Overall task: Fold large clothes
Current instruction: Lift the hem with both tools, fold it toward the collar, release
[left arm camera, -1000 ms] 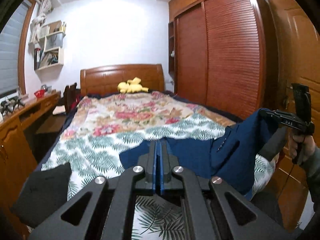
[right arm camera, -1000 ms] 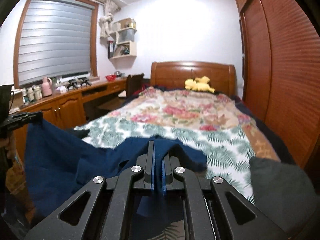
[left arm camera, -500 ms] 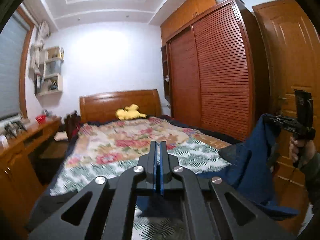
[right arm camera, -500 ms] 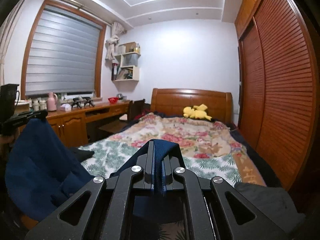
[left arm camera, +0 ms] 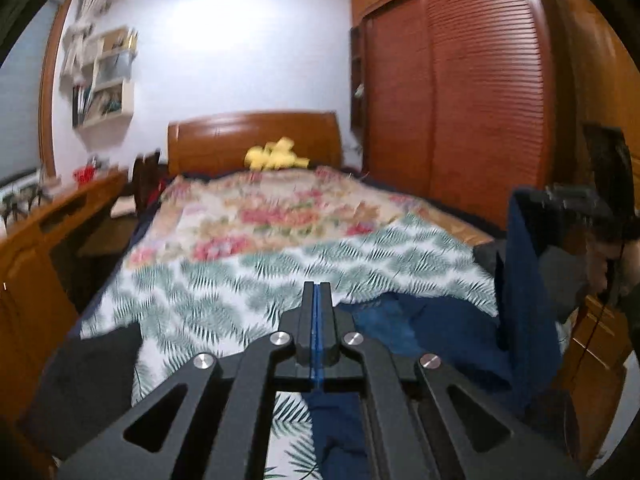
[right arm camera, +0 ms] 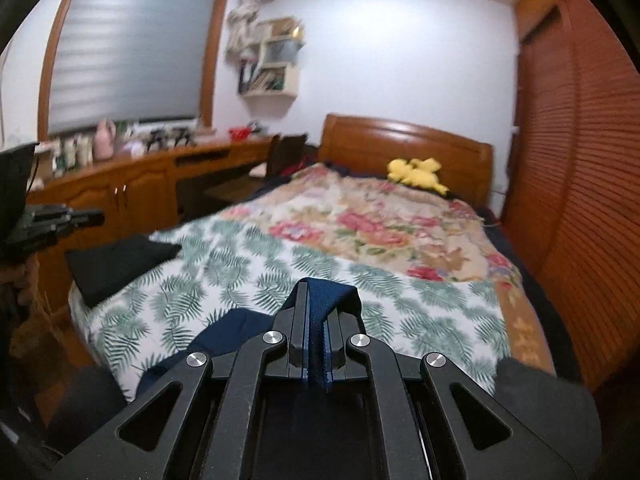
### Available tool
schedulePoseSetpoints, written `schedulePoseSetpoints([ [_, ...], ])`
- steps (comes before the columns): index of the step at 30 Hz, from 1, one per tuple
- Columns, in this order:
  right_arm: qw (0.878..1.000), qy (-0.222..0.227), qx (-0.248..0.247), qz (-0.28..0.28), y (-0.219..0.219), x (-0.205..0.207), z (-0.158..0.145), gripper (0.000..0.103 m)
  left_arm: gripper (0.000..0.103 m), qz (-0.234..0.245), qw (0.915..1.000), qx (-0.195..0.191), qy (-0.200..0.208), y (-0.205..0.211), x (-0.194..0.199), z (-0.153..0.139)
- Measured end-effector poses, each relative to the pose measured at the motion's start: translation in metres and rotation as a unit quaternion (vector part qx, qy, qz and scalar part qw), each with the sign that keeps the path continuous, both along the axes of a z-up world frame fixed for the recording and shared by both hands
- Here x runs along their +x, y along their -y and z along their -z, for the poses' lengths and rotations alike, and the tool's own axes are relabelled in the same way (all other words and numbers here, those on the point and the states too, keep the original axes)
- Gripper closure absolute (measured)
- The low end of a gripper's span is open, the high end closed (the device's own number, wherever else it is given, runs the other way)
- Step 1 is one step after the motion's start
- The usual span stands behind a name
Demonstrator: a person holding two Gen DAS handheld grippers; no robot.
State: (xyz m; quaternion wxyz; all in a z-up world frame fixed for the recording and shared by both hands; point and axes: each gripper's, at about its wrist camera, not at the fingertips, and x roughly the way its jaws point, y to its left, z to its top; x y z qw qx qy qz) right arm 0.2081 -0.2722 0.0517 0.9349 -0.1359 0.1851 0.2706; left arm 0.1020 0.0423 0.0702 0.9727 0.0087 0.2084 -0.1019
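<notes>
Both corners of the navy garment (left arm camera: 440, 332) are pinched, one in the left gripper (left arm camera: 316, 300), one in the right gripper (right arm camera: 316, 308); it sags lower centre onto the bedspread (left arm camera: 240, 280). Blur hides the hem, so it may bunch unevenly.

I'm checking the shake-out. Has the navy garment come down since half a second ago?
Yes. In the left wrist view the navy garment now lies on the palm-leaf bedspread; half a second ago it hung clear beside the bed.
</notes>
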Motion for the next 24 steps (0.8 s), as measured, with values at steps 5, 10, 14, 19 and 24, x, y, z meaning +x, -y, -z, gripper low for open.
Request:
schedulePoseSetpoints([
  [5, 0.999, 0.001, -0.012, 0.044, -0.008, 0.076, 0.003, 0.101, 0.103, -0.012, 0.999, 0.001, -0.044, -0.002, 0.024, 0.046],
  [10, 0.979, -0.032, -0.052, 0.197, 0.034, 0.172, 0.044, 0.101, 0.103, -0.016, 0.9977, -0.002, -0.066, -0.004, 0.037, 0.068],
  [14, 0.959, -0.147, -0.101, 0.22, 0.067, 0.212, 0.118, 0.098, 0.103, -0.011, 0.9967, -0.005, -0.08, -0.006, 0.042, 0.079],
  [19, 0.964, -0.152, -0.109, 0.191, 0.079, 0.17, 0.16, 0.059, 0.103, 0.001, 0.9949, -0.007, -0.1, -0.001, 0.044, 0.094],
  [24, 0.975, -0.147, -0.085, 0.147, 0.067, 0.114, 0.167, 0.053, 0.095, 0.026, 0.992, 0.006, -0.124, 0.014, 0.029, 0.117],
])
